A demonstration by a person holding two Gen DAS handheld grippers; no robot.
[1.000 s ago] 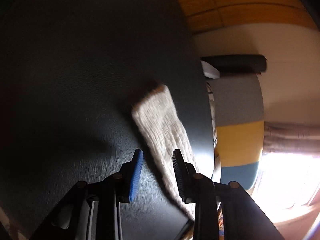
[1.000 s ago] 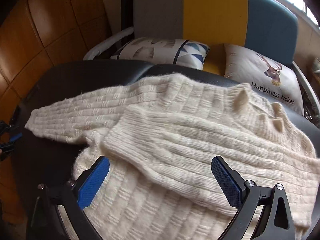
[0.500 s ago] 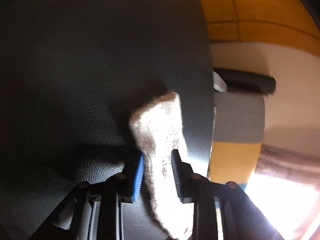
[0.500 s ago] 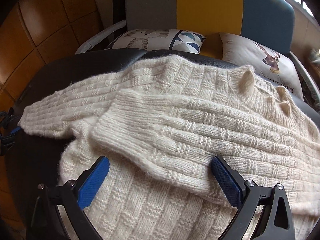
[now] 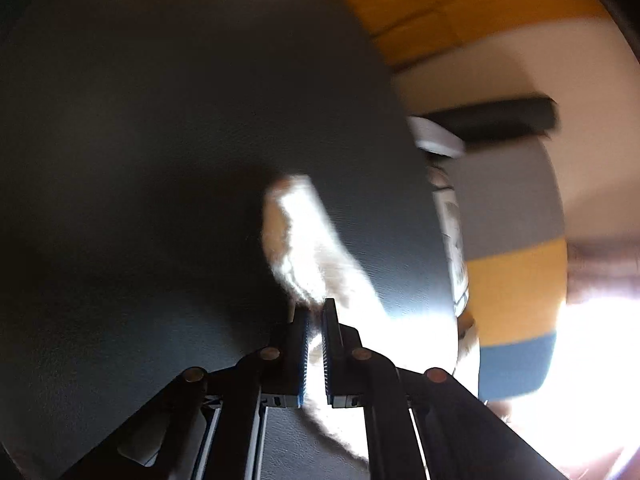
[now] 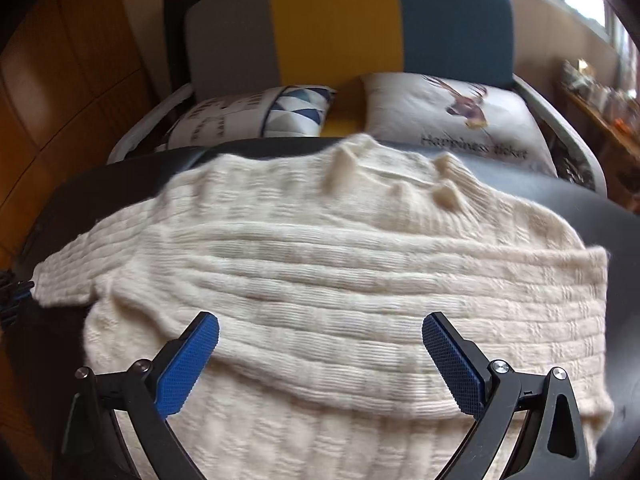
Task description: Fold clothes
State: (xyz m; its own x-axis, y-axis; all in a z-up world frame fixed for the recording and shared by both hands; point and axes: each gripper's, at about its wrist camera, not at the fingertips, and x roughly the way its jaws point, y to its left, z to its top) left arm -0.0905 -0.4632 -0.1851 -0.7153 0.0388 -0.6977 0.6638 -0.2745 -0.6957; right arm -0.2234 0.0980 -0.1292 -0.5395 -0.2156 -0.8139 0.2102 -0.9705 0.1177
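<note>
Left tool, seen from its own wrist camera, has its two blue-padded fingers drawn nearly together on the cuff end of a cream sleeve, which stands up bright and blurred from the dark desk. Right tool hangs over the near part of the garment with its jaws spread wide and nothing between the blue pads; both fingertips sit above the knit, and contact with it cannot be judged. Cream ribbed sweater lies spread across the middle of the desk, its collar toward the far edge and its body running to the near edge under the right tool. One sleeve is folded across the chest as a wide horizontal band; the other reaches out to the left edge of the desk, where the left tool appears as a small dark shape at the cuff. Beyond the far edge stands a sofa with grey, yellow and teal back panels, carrying a cushion with blue triangles and a white cushion with a deer print. Wooden panelling fills the left side.
</note>
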